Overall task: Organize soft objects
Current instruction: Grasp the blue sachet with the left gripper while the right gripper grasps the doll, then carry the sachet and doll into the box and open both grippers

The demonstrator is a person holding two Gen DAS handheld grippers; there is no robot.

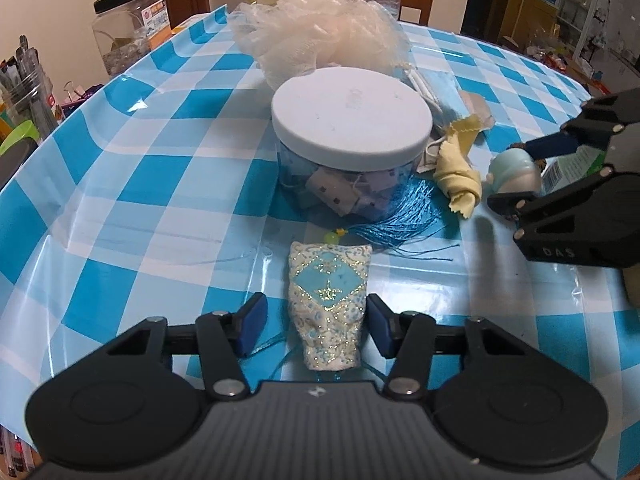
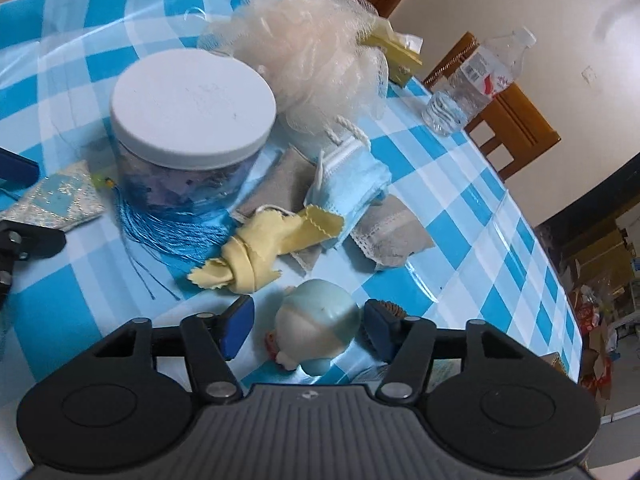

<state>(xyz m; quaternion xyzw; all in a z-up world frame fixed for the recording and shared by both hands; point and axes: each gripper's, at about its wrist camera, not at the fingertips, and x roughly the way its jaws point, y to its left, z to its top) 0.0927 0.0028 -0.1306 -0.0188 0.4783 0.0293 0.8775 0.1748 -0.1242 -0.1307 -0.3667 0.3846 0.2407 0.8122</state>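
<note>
A blue and white sachet pouch [image 1: 328,304] with a blue tassel [image 1: 394,216] lies on the checked tablecloth between the open jaws of my left gripper [image 1: 316,326]; neither pad touches it. It also shows at the left edge of the right wrist view [image 2: 56,200]. My right gripper [image 2: 310,330] is open around a pale green squishy toy [image 2: 320,326], which also shows in the left wrist view [image 1: 514,172] beside the right gripper [image 1: 520,172]. A knotted yellow cloth [image 2: 260,252], a blue face mask [image 2: 352,184], grey pouches [image 2: 392,236] and a cream bath pouf [image 2: 316,52] lie behind.
A clear jar with a white lid [image 1: 350,120] stands mid-table, holding small items. A water bottle [image 2: 480,76] and wooden chairs [image 2: 516,128] are at the far edge. A big plastic jar [image 1: 128,28] and pens [image 1: 24,88] stand off the left side.
</note>
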